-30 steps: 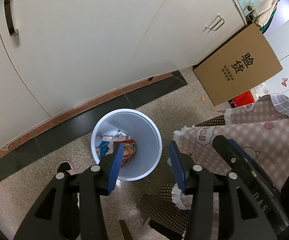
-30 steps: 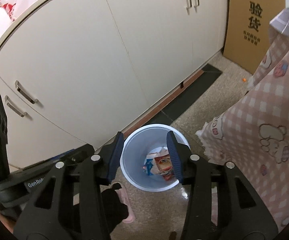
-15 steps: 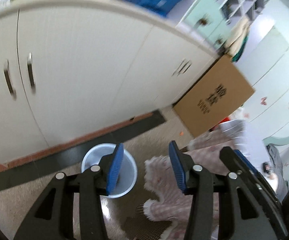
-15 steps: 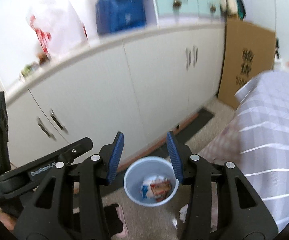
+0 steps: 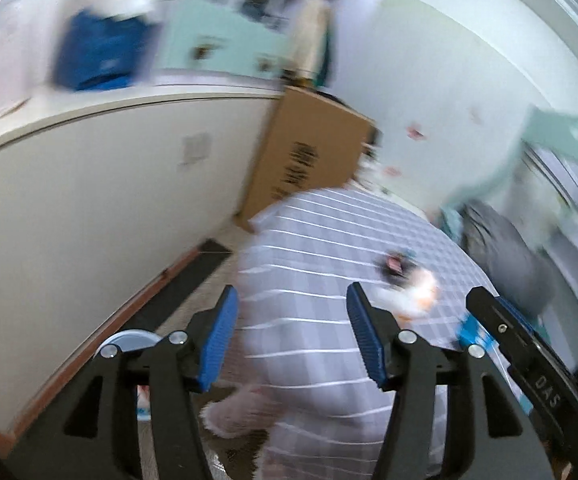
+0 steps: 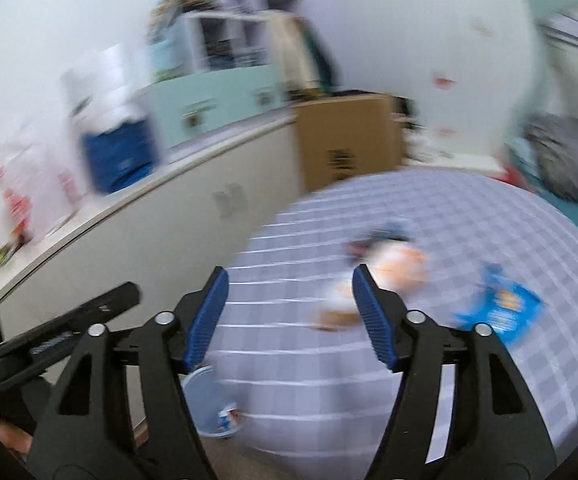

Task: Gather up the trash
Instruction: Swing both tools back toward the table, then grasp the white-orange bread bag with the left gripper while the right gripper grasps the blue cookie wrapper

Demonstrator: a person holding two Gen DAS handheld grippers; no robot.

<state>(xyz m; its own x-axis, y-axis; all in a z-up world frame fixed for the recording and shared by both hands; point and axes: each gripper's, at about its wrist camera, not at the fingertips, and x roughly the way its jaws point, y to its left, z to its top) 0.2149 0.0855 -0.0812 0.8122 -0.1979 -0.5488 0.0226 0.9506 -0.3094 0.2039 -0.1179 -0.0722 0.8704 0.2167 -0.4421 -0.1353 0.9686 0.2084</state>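
Right wrist view: the right gripper [image 6: 289, 316] hangs wide open and empty above the bed [image 6: 489, 380], with blurred wrappers [image 6: 393, 268] just ahead and a blue packet [image 6: 497, 312] off to its right. The left gripper [image 5: 289, 336] is also spread wide, holding nothing. Both views are smeared, so a hasty grab could pinch the checked bedsheet or miss; the bin [image 6: 209, 408], below and behind, holds some litter.

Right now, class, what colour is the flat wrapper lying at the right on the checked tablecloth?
Blue; the wrapper shows best in the right wrist view.
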